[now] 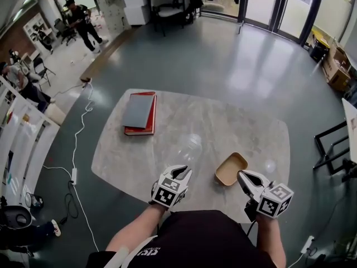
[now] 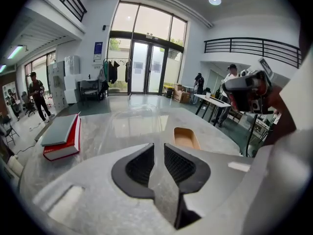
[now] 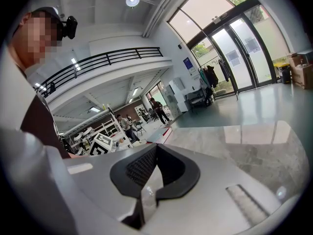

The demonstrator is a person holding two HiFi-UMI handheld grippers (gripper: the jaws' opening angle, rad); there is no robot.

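A small brown tray (image 1: 231,168) lies on the counter (image 1: 122,155), near its front edge and just ahead of the right tool (image 1: 244,176). A clear box (image 1: 188,147) is set a little to the tray's left, ahead of the left tool (image 1: 182,172). It is very hard to see.

Nothing is touched by either tool. The right tool's jaws are pressed together, with nothing between them. The left tool's jaws are held a little apart, and only the counter is seen through the gap. Both tools are held over the near edge.

The tray looks light, so it could be pushed away or tipped over if it is bumped by the shut jaws. It could even be knocked off onto the floor (image 1: 223,54). The clear box could be missed or hit by mistake, because it hardly shows against the shiny counter. It looks thin, so it might be squashed if it is squeezed too hard.

Farther back, two books (image 1: 139,113) are stacked, a grey one on a red one, well apart from both tools. People (image 1: 83,21) are seen far off in the room.
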